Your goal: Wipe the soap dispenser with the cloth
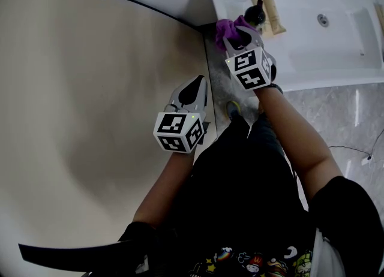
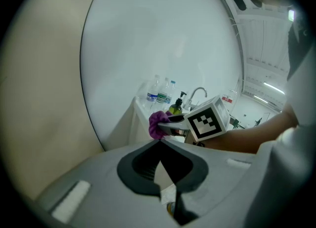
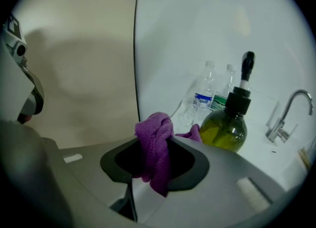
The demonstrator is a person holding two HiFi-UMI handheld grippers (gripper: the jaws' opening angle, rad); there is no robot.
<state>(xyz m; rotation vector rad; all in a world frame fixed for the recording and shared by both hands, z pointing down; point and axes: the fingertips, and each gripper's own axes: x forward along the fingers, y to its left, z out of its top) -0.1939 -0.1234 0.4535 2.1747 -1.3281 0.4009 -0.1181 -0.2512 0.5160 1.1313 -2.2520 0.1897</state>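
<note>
**Dispenser**: olive-green body, black pump, upright on the white surface. It stands just beyond the right tool's tips, slightly to their right in the right gripper view. In the head view the pump shows directly ahead of that tool.

**Cloth**: purple, bunched, gripped between the right tool's jaws. 1 wad stands up above the tips and 1 tail hangs down between the pads. A fold reaches right toward the dispenser's lower body; cannot tell whether it actually touches. Head view: the cloth sits at the surface's near corner, just left of the dispenser.

**Right tool**: clenched on the cloth, held out over the surface's edge.

**Left tool**: jaws closed tip to tip, with nothing between them. It hangs well apart from the surface, behind and to the left of the right tool, and points toward it. Head view: the left tool is over the floor. From its own view the cloth and dispenser lie straight ahead, far off.

**Beyond the right tool:**
- 2 clear bottles stand behind the dispenser, left of the pump.
- The faucet is farther right, over the basin.
- 2 beige tubes lie just right of the dispenser.
</note>
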